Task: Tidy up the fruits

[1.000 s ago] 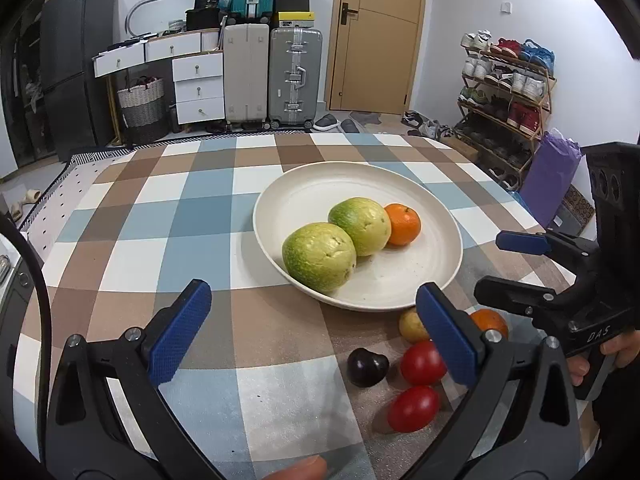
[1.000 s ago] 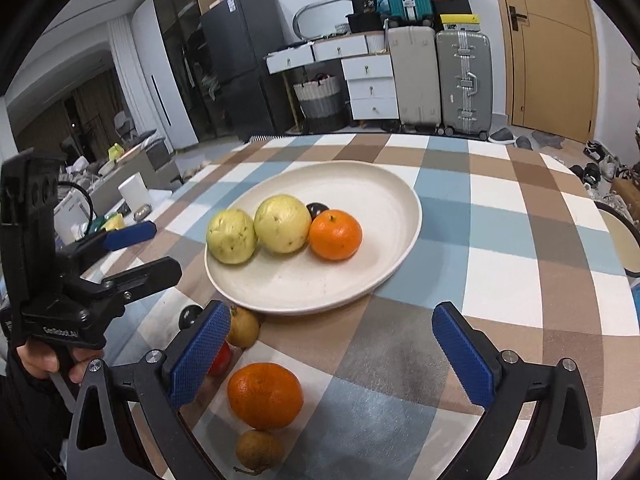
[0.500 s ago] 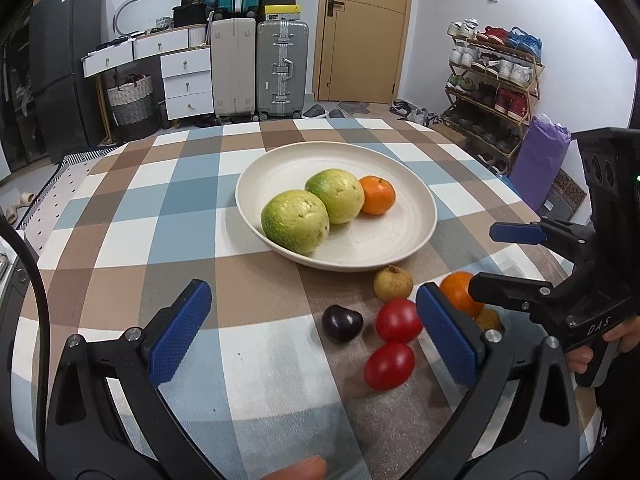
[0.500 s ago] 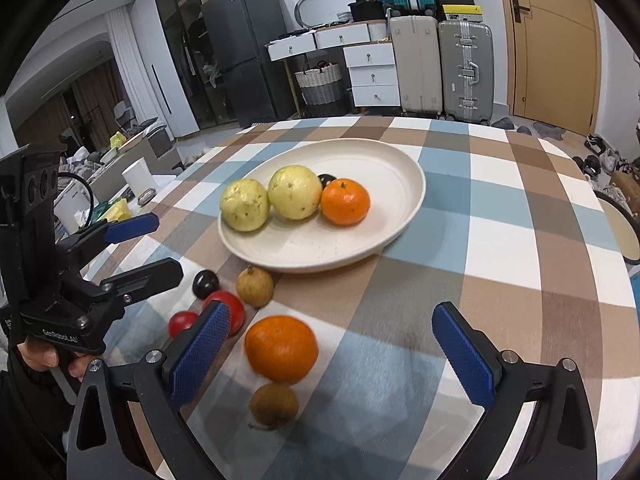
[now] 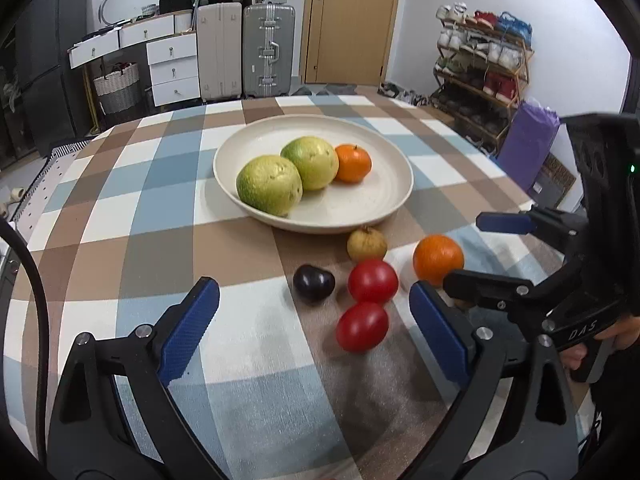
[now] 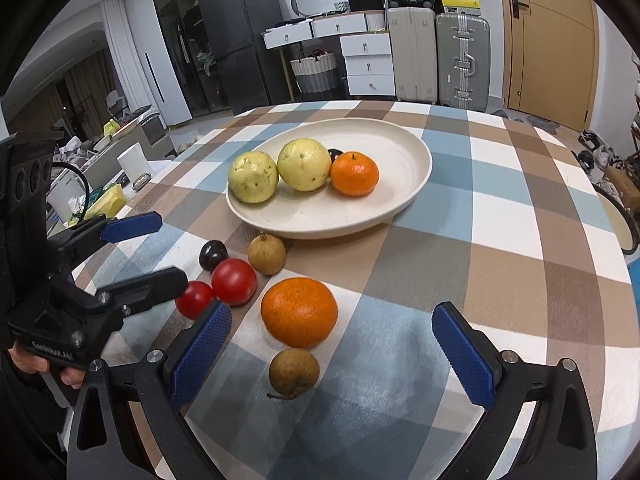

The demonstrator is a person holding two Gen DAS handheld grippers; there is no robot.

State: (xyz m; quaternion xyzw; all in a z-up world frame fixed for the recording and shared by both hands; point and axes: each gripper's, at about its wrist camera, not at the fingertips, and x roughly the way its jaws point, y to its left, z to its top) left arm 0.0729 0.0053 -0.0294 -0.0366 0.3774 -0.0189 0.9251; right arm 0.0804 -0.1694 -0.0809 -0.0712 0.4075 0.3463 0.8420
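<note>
Both grippers hang above the near edge of the surface (image 5: 168, 208), which has a checked cloth in blue, brown and white. The left gripper (image 5: 314, 322) has its fingers wide open and holds nothing; the same is true for the right gripper (image 6: 331, 338), whose blue fingers (image 6: 464, 354) stand far apart.

A cream plate (image 5: 394, 190) sits in the middle of the surface. On it lie two big yellow-green fruits (image 5: 269, 185), touching each other, and a small orange (image 5: 353, 163) just beside the second one. In the right wrist view a dark fruit (image 6: 334, 155) shows a little behind them on the plate.

The other fruits lie on the cloth in front of the plate. A brownish round fruit (image 5: 366, 244) is just beside the plate rim. Near it are a dark plum (image 5: 313, 283) and two red tomatoes (image 5: 373, 282), which are very close together. A large orange (image 6: 299, 312) lies between the open fingers of the right gripper, apart from the plate, and a second brownish fruit (image 6: 294, 374) with a short stem is just in front of it, nearer to the camera.

In the left wrist view the right gripper appears at the right side, beside the large orange.
</note>
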